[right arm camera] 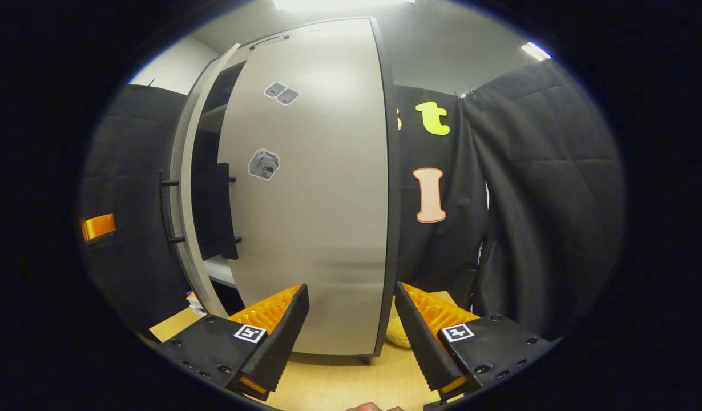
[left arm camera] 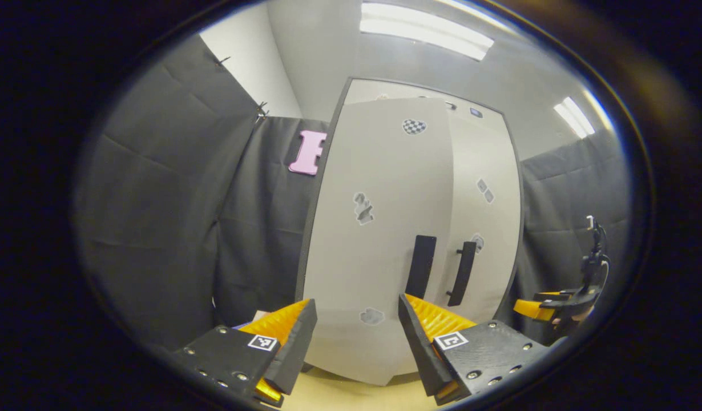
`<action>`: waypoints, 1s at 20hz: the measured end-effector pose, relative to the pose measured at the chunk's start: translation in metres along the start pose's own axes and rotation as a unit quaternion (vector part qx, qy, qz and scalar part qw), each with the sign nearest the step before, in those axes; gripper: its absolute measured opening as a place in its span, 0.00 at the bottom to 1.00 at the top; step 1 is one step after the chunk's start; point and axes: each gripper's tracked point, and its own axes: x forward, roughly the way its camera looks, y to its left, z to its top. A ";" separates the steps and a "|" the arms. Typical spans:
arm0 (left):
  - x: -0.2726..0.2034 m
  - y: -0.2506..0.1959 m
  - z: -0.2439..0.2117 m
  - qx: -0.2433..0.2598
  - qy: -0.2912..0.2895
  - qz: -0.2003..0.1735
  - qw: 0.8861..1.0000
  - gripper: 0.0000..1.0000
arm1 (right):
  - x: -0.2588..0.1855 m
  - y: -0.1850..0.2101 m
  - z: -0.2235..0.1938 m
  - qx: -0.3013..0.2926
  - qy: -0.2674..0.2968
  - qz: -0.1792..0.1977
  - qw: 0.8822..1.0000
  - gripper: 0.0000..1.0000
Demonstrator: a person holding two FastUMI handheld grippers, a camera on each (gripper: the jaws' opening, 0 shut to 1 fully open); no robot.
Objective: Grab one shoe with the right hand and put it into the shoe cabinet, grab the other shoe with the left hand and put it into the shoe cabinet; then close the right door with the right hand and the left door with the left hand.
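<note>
The pale grey shoe cabinet (left arm camera: 488, 171) stands straight ahead in the left gripper view. Its left door (left arm camera: 379, 228) is ajar, its free edge standing out in front of the right door. Two black handles (left arm camera: 420, 265) sit side by side near the middle. My left gripper (left arm camera: 356, 337) is open just in front of the left door, holding nothing. In the right gripper view the right door (right arm camera: 317, 200) lies flat against the cabinet, and a dark gap (right arm camera: 205, 142) with shelves shows beside the left door (right arm camera: 182, 228). My right gripper (right arm camera: 351, 325) is open and empty before the right door.
The cabinet stands on a light wooden surface (right arm camera: 339, 382). A yellowish object (right arm camera: 398, 334) lies by the cabinet's right foot. Black padded cloth walls (left arm camera: 157, 217) close in both sides. The right gripper (left arm camera: 556, 305) shows far right in the left gripper view.
</note>
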 end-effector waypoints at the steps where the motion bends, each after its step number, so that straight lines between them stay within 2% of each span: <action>1: -0.005 0.006 -0.002 -0.003 -0.001 0.004 1.000 0.91 | 0.000 0.003 0.000 0.007 0.001 0.000 1.000 0.95; 2: -0.010 0.012 -0.006 -0.006 0.001 0.009 1.000 0.90 | 0.000 0.009 0.001 0.014 0.002 0.003 1.000 0.92; 4: -0.019 0.021 -0.017 -0.009 0.012 0.013 1.000 0.90 | -0.002 0.018 -0.001 0.018 0.003 0.007 1.000 0.95; 5: -0.022 0.025 -0.022 -0.011 0.018 0.014 1.000 0.90 | -0.004 0.019 -0.002 0.014 0.001 0.006 1.000 0.92; 8: -0.034 0.032 -0.032 -0.005 0.030 0.004 1.000 0.91 | -0.009 0.021 -0.005 0.001 -0.016 -0.005 1.000 0.95; 9: -0.037 0.035 -0.034 0.001 0.032 0.004 0.999 0.83 | -0.010 0.022 -0.009 0.002 -0.014 -0.008 1.000 0.95; 14: -0.048 0.038 -0.046 -0.004 0.041 0.011 0.999 0.84 | -0.025 0.019 -0.020 0.011 -0.006 -0.017 1.000 0.96; 15: -0.052 0.039 -0.047 0.002 0.043 0.014 0.999 0.83 | -0.025 0.017 -0.023 0.011 -0.004 -0.022 1.000 0.92; 16: -0.054 0.042 -0.047 0.012 0.045 0.018 0.999 0.83 | -0.025 0.017 -0.025 0.014 0.002 -0.024 1.000 0.96; 17: -0.056 0.044 -0.051 0.020 0.049 0.023 0.998 0.83 | -0.026 0.017 -0.025 0.021 0.005 -0.023 1.000 0.92; 18: -0.057 0.045 -0.055 0.022 0.054 0.027 0.998 0.83 | -0.027 0.019 -0.023 0.030 0.005 -0.019 0.999 0.95; 20: -0.056 0.045 -0.066 0.006 0.063 0.027 0.998 0.83 | -0.030 0.020 -0.018 0.037 0.000 -0.013 0.999 0.95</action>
